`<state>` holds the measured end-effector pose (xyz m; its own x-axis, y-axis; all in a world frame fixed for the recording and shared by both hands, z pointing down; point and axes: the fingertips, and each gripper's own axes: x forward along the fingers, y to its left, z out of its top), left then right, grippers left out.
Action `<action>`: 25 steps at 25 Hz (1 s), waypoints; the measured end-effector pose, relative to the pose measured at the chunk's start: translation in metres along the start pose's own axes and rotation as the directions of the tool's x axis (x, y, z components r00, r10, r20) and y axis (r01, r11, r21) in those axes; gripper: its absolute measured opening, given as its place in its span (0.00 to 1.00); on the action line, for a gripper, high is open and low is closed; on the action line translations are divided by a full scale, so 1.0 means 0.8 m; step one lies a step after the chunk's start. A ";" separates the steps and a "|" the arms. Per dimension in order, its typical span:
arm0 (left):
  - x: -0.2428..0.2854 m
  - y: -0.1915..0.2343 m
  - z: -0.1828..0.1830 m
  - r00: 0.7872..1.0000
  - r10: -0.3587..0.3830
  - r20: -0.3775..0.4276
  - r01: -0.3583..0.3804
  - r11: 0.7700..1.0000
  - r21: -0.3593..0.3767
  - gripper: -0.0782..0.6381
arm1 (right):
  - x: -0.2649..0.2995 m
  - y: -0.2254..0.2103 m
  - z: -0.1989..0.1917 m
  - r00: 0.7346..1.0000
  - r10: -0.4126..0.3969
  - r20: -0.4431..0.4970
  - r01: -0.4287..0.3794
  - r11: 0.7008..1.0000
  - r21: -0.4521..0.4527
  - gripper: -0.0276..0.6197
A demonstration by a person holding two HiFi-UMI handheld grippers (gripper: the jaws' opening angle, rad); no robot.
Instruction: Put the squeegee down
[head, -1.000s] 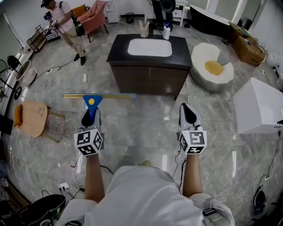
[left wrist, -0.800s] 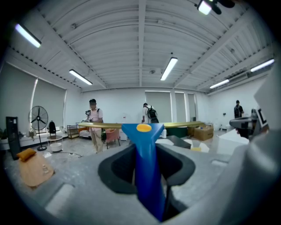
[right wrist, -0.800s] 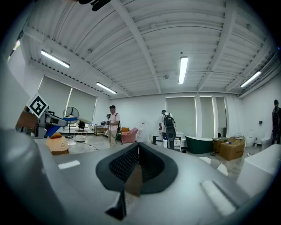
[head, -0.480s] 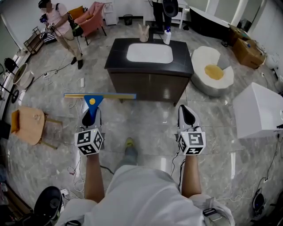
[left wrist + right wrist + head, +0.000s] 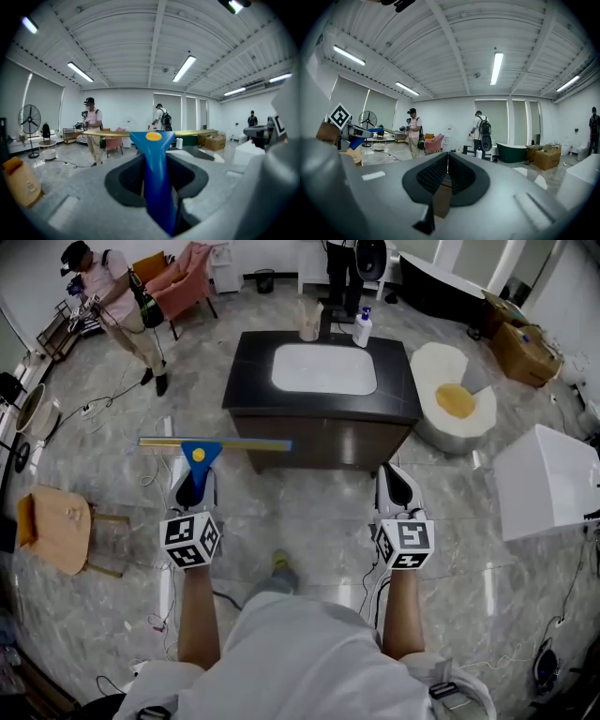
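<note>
My left gripper (image 5: 193, 486) is shut on the blue handle of a squeegee (image 5: 200, 453); its long yellow blade runs level across the jaws' front. In the left gripper view the squeegee's handle (image 5: 154, 173) stands clamped between the two jaws, with the blade (image 5: 117, 133) crosswise above them. My right gripper (image 5: 397, 486) is held level beside it, shut and empty; in the right gripper view its jaws (image 5: 446, 174) meet with nothing between. Ahead stands a dark vanity cabinet (image 5: 253, 371) with a white sink (image 5: 324, 368).
A spray bottle (image 5: 362, 328) and a beige object (image 5: 309, 322) stand at the vanity's back edge. Two people (image 5: 108, 306) are beyond it. A wooden stool (image 5: 58, 528) is at left, a round white seat (image 5: 455, 399) and white box (image 5: 548, 482) at right. Cables lie on the floor.
Both grippers have moved forward toward the vanity, which now lies closer below them. The squeegee stays in the left gripper's hold. The person at the back left has stepped further left.
</note>
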<state>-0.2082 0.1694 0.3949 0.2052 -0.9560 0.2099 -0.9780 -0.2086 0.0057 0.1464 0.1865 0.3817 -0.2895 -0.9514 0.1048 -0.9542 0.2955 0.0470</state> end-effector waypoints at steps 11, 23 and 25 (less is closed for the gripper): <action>0.098 0.102 0.017 1.000 -0.012 0.005 0.012 0.999 -0.033 0.29 | 0.136 0.047 0.022 1.000 -0.001 -0.004 0.001 1.000 -0.017 0.05; 0.183 0.131 0.020 1.000 -0.015 -0.011 0.014 0.999 -0.044 0.28 | 0.223 0.028 0.026 1.000 -0.012 -0.002 0.012 1.000 -0.003 0.05; 0.205 0.130 0.023 1.000 -0.016 -0.014 0.015 0.999 -0.040 0.28 | 0.241 0.017 0.025 1.000 -0.013 0.000 0.013 1.000 0.003 0.05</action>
<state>-0.2755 -0.0127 0.4117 0.2200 -0.9495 0.2236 -0.9755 -0.2147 0.0478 0.0758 0.0052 0.3828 -0.2769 -0.9553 0.1038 -0.9581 0.2827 0.0457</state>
